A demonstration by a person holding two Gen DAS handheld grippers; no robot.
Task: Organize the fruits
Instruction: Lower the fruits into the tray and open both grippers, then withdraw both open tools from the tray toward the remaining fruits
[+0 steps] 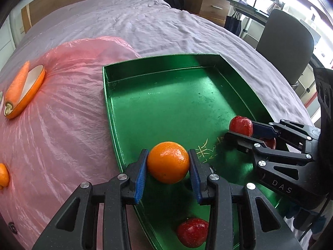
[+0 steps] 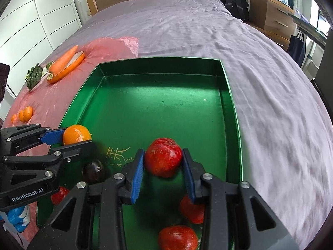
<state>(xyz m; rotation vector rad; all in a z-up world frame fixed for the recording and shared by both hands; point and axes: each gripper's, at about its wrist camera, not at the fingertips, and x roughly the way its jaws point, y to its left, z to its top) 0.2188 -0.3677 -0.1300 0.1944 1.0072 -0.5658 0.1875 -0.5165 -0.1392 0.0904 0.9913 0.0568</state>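
A: Left wrist view: the left gripper (image 1: 168, 163) sits low in the middle of the frame, its blue pads pressed on both sides of an orange (image 1: 168, 162), just above the near left edge of the green tray (image 1: 158, 66).

B: And the right gripper (image 2: 163, 159)?

A: Right wrist view has it at lower centre, pinching a red apple (image 2: 162, 157) between its pads, over the tray's floor near the gold lettering (image 2: 117, 153). In the left view it comes in from the right edge.

B: Anything lying in the tray already?

A: Two more apples at the bottom of the right view, one at bottom centre (image 2: 178, 237), one partly behind the right finger (image 2: 190, 211). A dark round fruit (image 2: 93, 171) lies at lower left, just under the left gripper.

B: And outside the tray?

A: A pink plastic sheet (image 1: 62, 125) covers the bed (image 1: 177, 27) to the left. On it, upper left of the frame, a carrot (image 1: 16, 89) rests on an orange-rimmed dish (image 1: 31, 91). Small oranges (image 2: 26, 113) lie at the left edge of the right view.
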